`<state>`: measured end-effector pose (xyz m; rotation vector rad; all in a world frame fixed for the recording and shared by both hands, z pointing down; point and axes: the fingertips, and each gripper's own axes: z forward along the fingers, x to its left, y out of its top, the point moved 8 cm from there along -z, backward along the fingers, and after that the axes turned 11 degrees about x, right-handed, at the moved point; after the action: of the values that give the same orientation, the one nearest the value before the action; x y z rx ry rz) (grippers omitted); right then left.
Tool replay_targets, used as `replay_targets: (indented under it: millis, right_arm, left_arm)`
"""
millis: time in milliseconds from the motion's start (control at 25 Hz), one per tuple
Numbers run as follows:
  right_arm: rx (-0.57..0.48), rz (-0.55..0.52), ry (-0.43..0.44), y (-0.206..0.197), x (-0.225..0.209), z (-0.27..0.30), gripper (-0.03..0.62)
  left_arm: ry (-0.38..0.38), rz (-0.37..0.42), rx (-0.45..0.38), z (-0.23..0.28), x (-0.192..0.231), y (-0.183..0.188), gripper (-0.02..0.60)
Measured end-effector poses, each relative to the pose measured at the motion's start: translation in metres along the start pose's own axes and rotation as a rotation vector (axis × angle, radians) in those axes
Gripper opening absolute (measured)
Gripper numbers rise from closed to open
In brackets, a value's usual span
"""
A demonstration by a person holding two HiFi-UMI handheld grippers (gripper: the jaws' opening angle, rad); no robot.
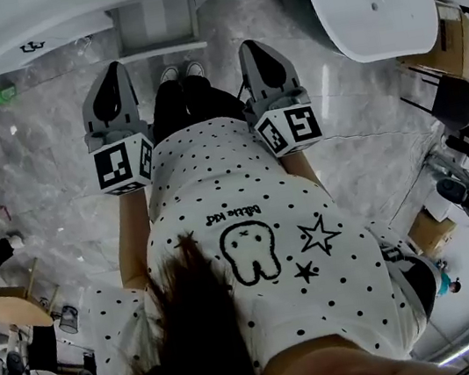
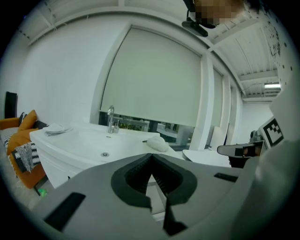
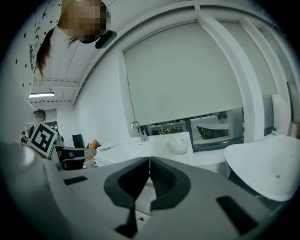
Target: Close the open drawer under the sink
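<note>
Left gripper [image 2: 151, 155] faces the sink [image 2: 84, 141], jaws pressed together, empty; right gripper [image 3: 149, 159] likewise closed, holding nothing.

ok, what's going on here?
A person stands facing the white sink, one gripper in each hand. The left gripper and right gripper are both shut and empty, held short of the open drawer under the sink. Nothing touches the drawer yet.

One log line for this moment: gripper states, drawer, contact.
left gripper: shut, empty | right gripper: shut, empty | drawer: open under sink | contact: none seen
</note>
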<state>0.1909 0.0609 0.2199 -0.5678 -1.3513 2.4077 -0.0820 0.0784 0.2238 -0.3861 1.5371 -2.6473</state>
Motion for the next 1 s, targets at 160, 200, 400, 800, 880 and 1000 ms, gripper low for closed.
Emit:
replay_targets:
  millis: [160,200,400,800,880,1000]
  right_arm:
    - [-0.008,0.002,-0.002,0.002,-0.004,0.0,0.014]
    - [-0.01,0.002,-0.002,0.001,-0.004,0.001,0.014]
    - [-0.014,0.007,-0.002,-0.001,-0.006,-0.002,0.014]
    - [-0.005,0.008,0.005,-0.001,-0.01,0.003,0.015]
    - [-0.003,0.007,0.007,0.0,-0.01,0.004,0.014]
    - [-0.003,0.006,0.011,0.002,-0.012,0.004,0.014]
  left_arm:
    - [0.005,-0.014,0.006,0.0,-0.005,-0.003,0.006]
    - [0.005,-0.016,0.006,0.0,-0.005,-0.003,0.005]
    - [0.002,-0.016,0.009,0.0,-0.008,-0.005,0.005]
    - [0.026,-0.023,0.021,0.003,-0.002,-0.008,0.005]
    - [0.028,-0.025,0.022,0.003,-0.002,-0.007,0.005]
    - [0.028,-0.028,0.023,0.003,-0.004,-0.005,0.005]
